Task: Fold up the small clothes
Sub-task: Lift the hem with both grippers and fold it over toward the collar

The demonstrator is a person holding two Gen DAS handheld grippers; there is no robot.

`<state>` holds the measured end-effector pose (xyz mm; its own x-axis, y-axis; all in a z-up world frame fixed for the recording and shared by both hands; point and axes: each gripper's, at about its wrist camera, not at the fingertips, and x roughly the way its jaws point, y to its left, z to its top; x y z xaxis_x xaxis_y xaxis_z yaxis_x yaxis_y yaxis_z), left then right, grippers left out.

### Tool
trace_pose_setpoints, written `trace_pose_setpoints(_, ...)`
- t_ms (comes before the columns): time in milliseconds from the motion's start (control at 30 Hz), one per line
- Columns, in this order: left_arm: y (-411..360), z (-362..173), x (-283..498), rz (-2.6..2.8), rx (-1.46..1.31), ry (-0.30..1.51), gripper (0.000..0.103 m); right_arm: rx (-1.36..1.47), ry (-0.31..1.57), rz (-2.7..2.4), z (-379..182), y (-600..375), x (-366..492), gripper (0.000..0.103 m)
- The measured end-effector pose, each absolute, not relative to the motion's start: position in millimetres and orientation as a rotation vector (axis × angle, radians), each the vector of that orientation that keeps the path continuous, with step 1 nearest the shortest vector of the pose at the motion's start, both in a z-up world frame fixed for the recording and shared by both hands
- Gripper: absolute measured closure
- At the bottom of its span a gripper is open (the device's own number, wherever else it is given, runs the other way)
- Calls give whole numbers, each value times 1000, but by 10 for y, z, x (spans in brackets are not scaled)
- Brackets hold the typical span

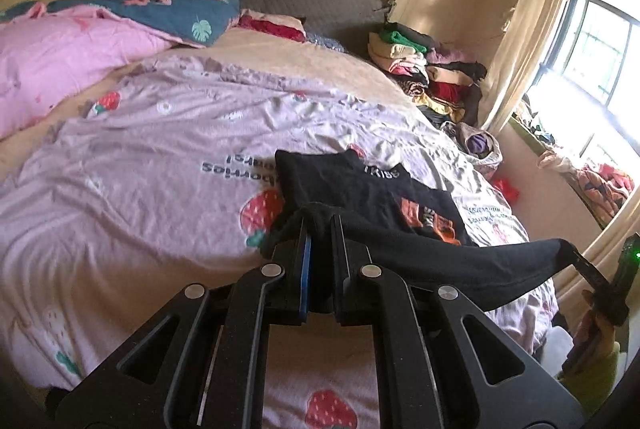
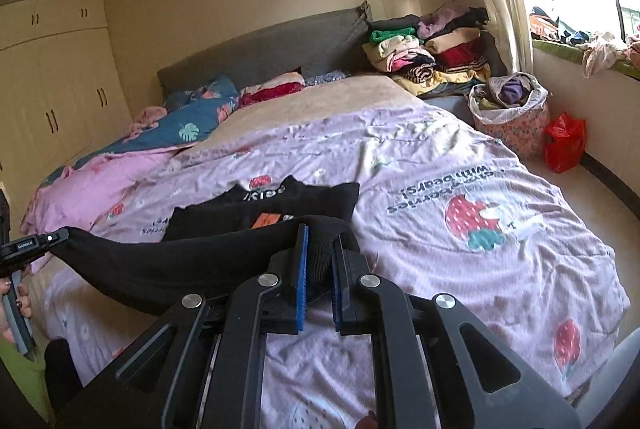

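A: Where's the shirt [image 1: 372, 189]?

B: On the quilt [image 1: 160, 149], near the foot of the bed. Its far part, collar and orange print, lies flat. The near hem is lifted and hangs in a sagging band between the 2 claws.

A: And the claws?

B: Both clamped on that hem. The left claw [image 1: 320, 225] pinches 1 corner, with black cloth bunched between its pads; the right claw [image 2: 320, 241] pinches the other the same way. In the left view the right one shows at the edge, cloth pulled to a point at its tip.

A: How will it handle?

B: My guess: light and limp, thin knit. It droops in the middle with no stiffness, so it will fold wherever it's laid. Not fragile, and it looks not slippery against the ribbed pads, though a shallow pinch could slide off.

A: Best hold?

B: The 2 hem corners, as now, kept well apart so the edge stays taut when carried toward the collar.
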<state>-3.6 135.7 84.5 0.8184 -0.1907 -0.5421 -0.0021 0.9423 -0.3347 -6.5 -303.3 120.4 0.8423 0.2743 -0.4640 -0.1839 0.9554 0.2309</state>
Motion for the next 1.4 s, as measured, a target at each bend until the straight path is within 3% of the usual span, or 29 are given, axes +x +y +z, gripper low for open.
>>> trace_pose_setpoints(767,1255,989,708,-12,-240,563,101,173,502,182,1233,-2906,708,94)
trace_pose_setpoints(1400,1254,812,1483,59,-217,621,100,240,534,141,1057,-2857,1551,94)
